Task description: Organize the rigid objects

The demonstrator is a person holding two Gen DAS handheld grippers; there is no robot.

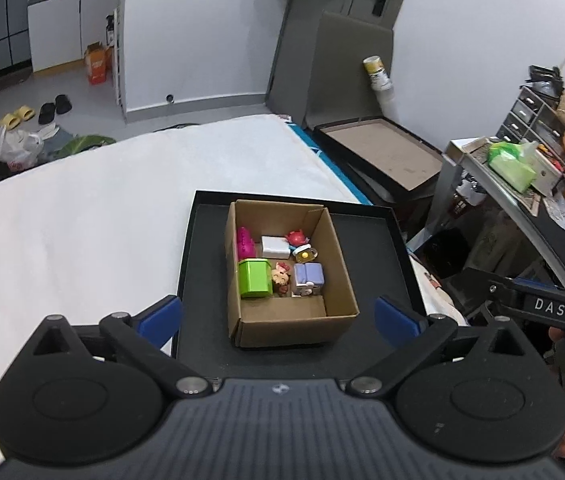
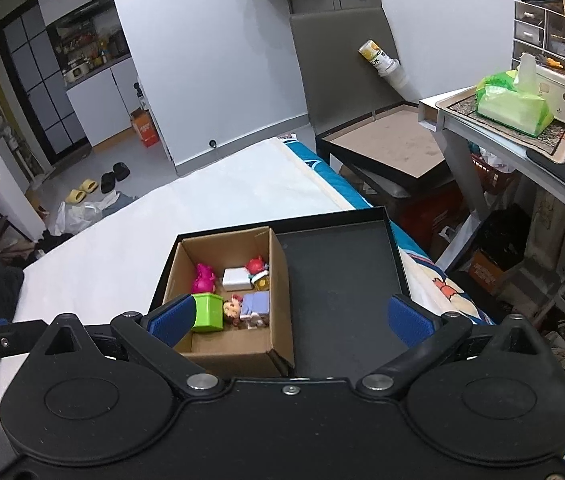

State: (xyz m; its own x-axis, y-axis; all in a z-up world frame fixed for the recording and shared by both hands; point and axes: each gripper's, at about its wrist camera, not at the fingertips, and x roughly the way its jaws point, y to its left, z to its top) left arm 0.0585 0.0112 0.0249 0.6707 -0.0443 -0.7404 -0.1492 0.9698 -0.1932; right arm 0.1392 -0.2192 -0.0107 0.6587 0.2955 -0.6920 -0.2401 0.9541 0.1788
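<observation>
A brown cardboard box (image 1: 338,260) stands in a shallow black tray (image 1: 374,248) on a white bed. In the box lie a green cube (image 1: 255,279), a magenta toy (image 1: 245,243), a white block (image 1: 275,247), a red figure (image 1: 297,237), a lilac block (image 1: 309,275) and a small doll (image 1: 281,281). My left gripper (image 1: 278,318) is open and empty, just above the box's near wall. My right gripper (image 2: 292,316) is open and empty, over the box (image 2: 280,280) and tray (image 2: 342,280); its left finger overlaps the green cube (image 2: 209,312).
The white bed sheet (image 1: 82,220) spreads to the left of the tray. A second black tray with a brown base (image 1: 386,152) sits beyond the bed's right edge. A cluttered desk (image 2: 522,128) with a green tissue pack (image 2: 514,106) stands at the right.
</observation>
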